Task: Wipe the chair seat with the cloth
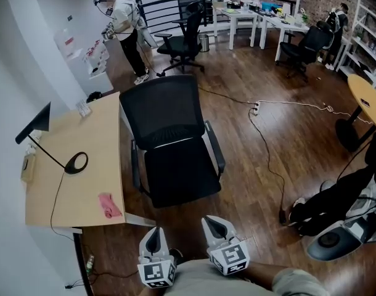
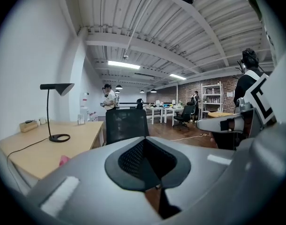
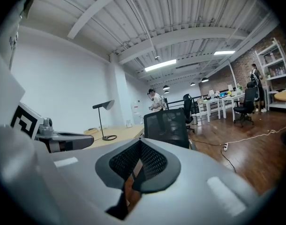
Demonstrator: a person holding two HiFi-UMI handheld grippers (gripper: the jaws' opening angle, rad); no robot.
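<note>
While they hang at the bottom centre of the head view, the left hand-held gripper (image 1: 154,242) and the right hand-held gripper (image 1: 216,228) each have their jaws pressed together on nothing. The pink cloth (image 1: 110,205) lies at lower left on the wooden worktop (image 1: 83,159), near its front edge. The black chair seat (image 1: 182,172) is mid-frame, beside the worktop.

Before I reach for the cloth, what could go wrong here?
1. The pink cloth lies close to the front edge of the desk, so a clumsy nudge may push it off.
2. The chair may swivel or shift under wiping pressure, and its armrests flank the seat, so a gripper could catch on one.
3. A cable snakes across the floor to the right of the chair, a possible trip hazard.
</note>
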